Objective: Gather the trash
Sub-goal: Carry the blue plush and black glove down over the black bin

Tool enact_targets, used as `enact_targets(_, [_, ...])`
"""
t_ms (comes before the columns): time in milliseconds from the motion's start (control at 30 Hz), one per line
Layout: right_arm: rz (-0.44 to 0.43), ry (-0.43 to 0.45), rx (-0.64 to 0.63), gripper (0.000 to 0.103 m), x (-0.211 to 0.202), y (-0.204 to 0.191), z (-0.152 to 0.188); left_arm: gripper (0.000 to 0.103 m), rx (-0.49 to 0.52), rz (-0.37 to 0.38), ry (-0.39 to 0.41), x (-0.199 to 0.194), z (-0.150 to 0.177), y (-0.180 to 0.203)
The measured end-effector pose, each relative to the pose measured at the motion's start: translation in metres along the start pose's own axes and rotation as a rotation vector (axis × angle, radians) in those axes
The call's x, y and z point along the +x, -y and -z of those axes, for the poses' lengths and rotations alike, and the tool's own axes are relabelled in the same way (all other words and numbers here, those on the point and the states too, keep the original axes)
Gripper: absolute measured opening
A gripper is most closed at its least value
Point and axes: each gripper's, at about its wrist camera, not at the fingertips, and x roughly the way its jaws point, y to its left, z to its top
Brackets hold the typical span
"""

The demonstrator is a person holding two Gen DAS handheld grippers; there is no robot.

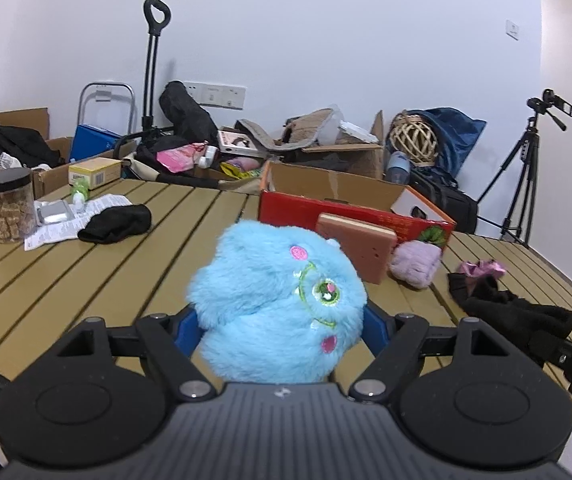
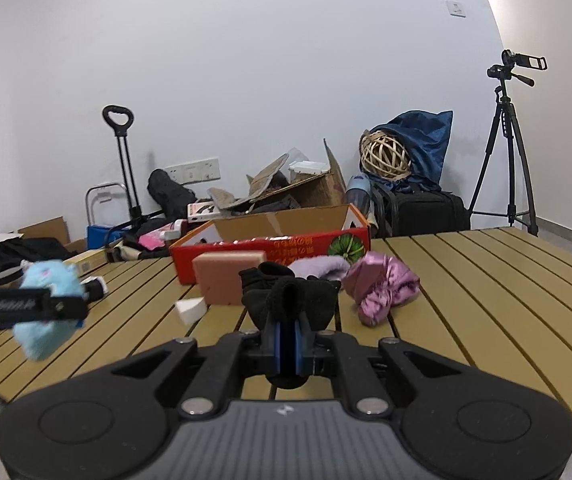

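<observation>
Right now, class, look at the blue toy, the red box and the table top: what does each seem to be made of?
Blue toy: soft plush, matt and long-piled; its outline is fuzzy and it has stitched eyes.
Red box: printed cardboard, slightly glossy outside; the inner walls and flaps are bare brown.
Table top: tan slats with dark gaps, smooth and matt; wood or wood-look, hard to tell.

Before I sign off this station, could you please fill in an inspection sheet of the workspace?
Surface: slatted table, crowded.
Job's things: blue plush toy; black cloth; open red cardboard box.
Clutter: pink foam block, purple fabric, lidded jar, leaflet.
Grippers: left gripper shut on the toy; right gripper shut on the cloth.
Cables: nothing seen.
Surroundings: tripod with camera, floor boxes, trolley.
</observation>
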Motion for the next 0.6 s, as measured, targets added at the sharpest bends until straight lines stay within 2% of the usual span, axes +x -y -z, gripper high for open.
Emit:
enact_targets(300, [-0.028,-0.019,-0.004,0.006,-0.047,-0.014,0.03,0.078,0.011,0.036,-0.065,-0.029,0.037,0.012])
enact_targets(600, [-0.061,-0.068,0.002,0.006,-0.085,-0.024,0.054,0.078,0.066,0.104,-0.141,-0.058,0.067,0.022])
